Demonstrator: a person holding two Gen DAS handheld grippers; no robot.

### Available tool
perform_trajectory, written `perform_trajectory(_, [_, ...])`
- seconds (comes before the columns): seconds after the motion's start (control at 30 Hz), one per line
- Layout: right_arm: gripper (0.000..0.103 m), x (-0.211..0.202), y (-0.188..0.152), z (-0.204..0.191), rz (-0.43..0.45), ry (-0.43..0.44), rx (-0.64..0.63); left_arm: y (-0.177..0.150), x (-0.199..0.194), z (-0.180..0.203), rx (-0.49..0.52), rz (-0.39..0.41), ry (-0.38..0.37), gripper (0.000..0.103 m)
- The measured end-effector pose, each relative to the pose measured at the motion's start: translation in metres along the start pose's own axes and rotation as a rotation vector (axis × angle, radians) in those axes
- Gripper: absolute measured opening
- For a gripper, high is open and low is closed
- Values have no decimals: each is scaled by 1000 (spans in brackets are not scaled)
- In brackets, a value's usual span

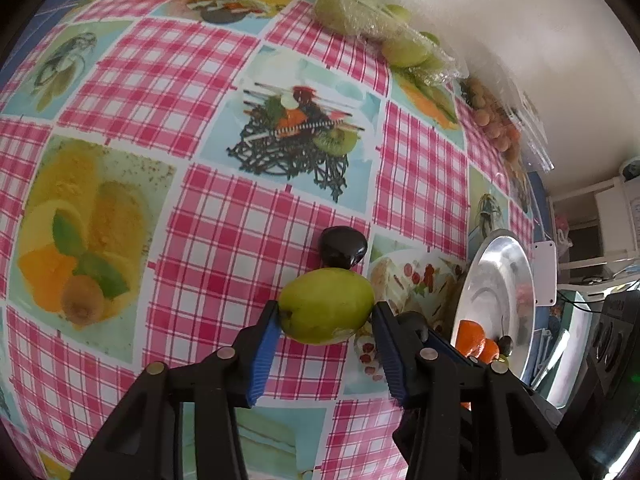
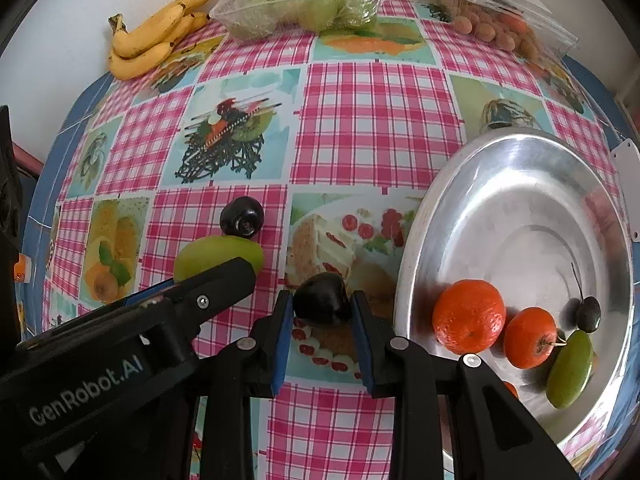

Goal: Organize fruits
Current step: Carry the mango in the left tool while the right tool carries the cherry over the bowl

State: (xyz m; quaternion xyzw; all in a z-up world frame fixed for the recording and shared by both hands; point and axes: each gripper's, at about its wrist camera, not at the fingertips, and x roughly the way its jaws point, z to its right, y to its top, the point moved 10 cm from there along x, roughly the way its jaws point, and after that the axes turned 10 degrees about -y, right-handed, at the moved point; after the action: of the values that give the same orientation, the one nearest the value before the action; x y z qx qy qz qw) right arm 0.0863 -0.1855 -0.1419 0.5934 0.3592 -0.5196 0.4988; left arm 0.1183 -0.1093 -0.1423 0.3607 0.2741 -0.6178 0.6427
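My left gripper (image 1: pixel 326 318) is shut on a green fruit (image 1: pixel 326 306), also seen in the right wrist view (image 2: pixel 212 256). A dark plum (image 1: pixel 343 247) lies on the cloth just beyond it, also in the right wrist view (image 2: pixel 242 216). My right gripper (image 2: pixel 320 312) is shut on another dark plum (image 2: pixel 322 298), left of the metal plate (image 2: pixel 520 168). The plate holds two oranges (image 2: pixel 468 316), a small green fruit (image 2: pixel 570 368) and a dark cherry (image 2: pixel 588 314).
Bananas (image 2: pixel 152 36) lie at the far left by the wall. A clear tray of green fruits (image 2: pixel 300 8) and a clear box of small brown fruits (image 2: pixel 500 20) stand at the back. The left gripper's body (image 2: pixel 120 344) sits close to my right gripper.
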Motion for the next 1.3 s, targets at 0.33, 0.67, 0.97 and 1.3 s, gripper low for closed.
perform_trajectory(0.33, [30, -24, 11, 5, 66, 8, 19, 14, -31, 18, 30, 80, -38, 49])
perform_trajectory(0.67, [30, -34, 12, 14, 93, 24, 48, 15, -29, 24, 27, 88, -27, 49])
perform_trajectory(0.97, [30, -37, 12, 62, 106, 24, 166, 9, -13, 49, 68, 74, -22, 49])
perform_trajectory(1.3, [30, -36, -3, 153, 104, -33, 361, -11, 15, 104, 210, 36, -42, 49])
